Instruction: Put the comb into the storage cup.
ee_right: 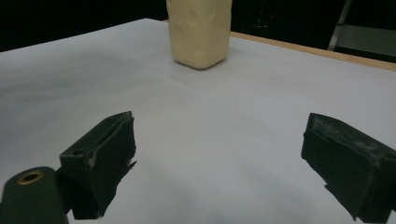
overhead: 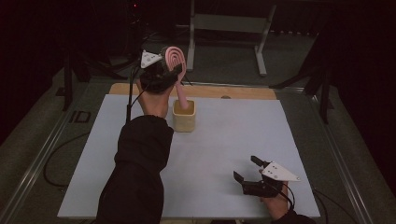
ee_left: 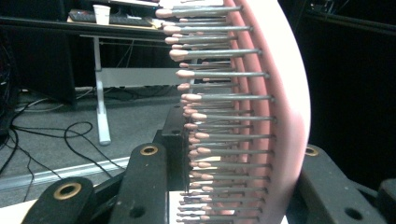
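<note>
Left fingers [overhead: 175, 70] clamp pink hairbrush [overhead: 176, 58] above cream cup [overhead: 184, 122] — right fingers [overhead: 246, 169] wide.

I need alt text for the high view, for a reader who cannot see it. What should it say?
The left gripper holds a pink hairbrush by its head, the handle dipping into a cream cup on a white table. The right gripper rests open near the front edge, holding nothing.
</note>
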### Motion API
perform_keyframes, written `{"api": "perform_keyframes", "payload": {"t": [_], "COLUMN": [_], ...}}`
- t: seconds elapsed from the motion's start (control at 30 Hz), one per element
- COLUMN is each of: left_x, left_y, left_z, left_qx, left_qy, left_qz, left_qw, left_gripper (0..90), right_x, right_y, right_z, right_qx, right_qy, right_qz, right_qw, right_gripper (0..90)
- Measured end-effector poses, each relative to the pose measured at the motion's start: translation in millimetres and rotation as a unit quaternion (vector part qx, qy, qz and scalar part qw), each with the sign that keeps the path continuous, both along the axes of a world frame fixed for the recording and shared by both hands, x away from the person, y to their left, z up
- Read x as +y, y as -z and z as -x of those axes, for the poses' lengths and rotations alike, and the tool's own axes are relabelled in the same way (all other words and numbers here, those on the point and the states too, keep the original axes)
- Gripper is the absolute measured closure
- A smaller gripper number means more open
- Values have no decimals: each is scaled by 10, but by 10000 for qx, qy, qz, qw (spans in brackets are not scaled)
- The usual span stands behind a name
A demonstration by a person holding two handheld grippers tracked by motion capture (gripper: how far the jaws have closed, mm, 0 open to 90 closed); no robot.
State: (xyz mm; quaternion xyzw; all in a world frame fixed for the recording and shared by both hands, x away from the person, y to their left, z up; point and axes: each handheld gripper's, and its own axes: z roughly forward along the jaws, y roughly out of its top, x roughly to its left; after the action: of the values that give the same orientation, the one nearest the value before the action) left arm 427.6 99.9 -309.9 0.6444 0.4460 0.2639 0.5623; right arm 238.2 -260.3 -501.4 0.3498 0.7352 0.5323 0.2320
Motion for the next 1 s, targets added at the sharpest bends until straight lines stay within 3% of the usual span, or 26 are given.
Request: {"api": "perform_keyframes", "payload": {"t": [1.0], "left_x": [-126], "left_y": [119], "left_z": [-24], "left_qx": [47], "left_qy": [-12], "left_qz": [-70], "left_qw": [10000], "left_gripper": [643], "right_x": [0], "right_y": [-4], "right_z": [3], "right_qx": [-6], "right_qy": [-10], "right_qz": [-6], "right_qw": [10000], "right_gripper": [97]}}
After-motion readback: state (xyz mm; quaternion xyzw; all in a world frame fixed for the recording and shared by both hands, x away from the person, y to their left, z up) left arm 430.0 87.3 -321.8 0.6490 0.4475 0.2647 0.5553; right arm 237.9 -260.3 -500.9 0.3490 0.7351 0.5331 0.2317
